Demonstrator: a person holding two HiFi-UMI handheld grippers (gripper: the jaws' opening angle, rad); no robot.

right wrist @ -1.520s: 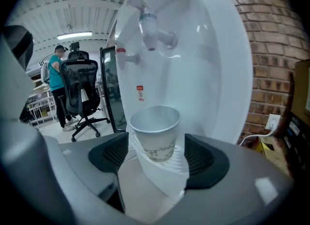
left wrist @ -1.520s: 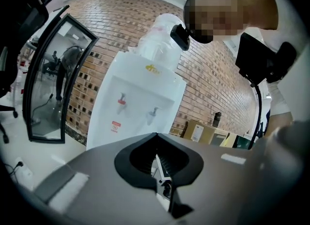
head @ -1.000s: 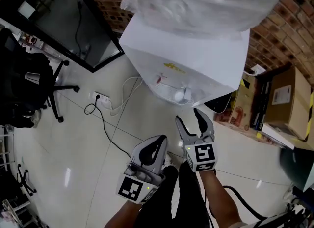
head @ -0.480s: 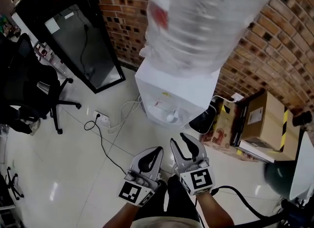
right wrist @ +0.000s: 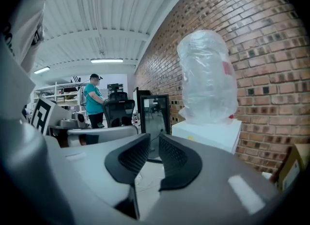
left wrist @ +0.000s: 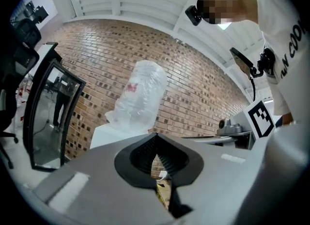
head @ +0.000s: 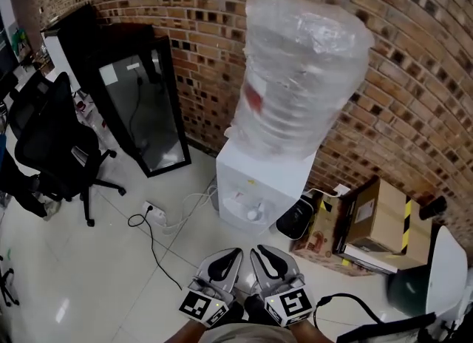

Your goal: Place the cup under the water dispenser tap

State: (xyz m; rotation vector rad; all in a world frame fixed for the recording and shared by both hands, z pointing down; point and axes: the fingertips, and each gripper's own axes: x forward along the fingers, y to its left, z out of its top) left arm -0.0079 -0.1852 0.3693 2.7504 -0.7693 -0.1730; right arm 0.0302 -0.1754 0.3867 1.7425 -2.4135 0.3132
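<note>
The white water dispenser (head: 259, 186) stands against the brick wall, topped by a large bottle (head: 299, 68) wrapped in plastic. A small white cup (head: 253, 214) sits in the recess under its taps. Both grippers hang at the bottom of the head view, well back from the dispenser and pointing toward it. My left gripper (head: 233, 254) (left wrist: 155, 139) is shut with nothing held. My right gripper (head: 260, 251) (right wrist: 155, 139) has its jaws closing to a narrow gap, with nothing between them. The dispenser (right wrist: 213, 132) and bottle (left wrist: 140, 98) also show ahead in both gripper views.
A black glass-door cabinet (head: 137, 105) stands left of the dispenser, with an office chair (head: 52, 149) further left. A power strip with cables (head: 155, 212) lies on the floor. Cardboard boxes (head: 377, 219) sit to the right. A person in a teal shirt (right wrist: 92, 100) stands far off.
Both grippers have risen and drawn back from the dispenser. The head view has lifted, taking in the whole dispenser and bottle. The right jaws have narrowed.
</note>
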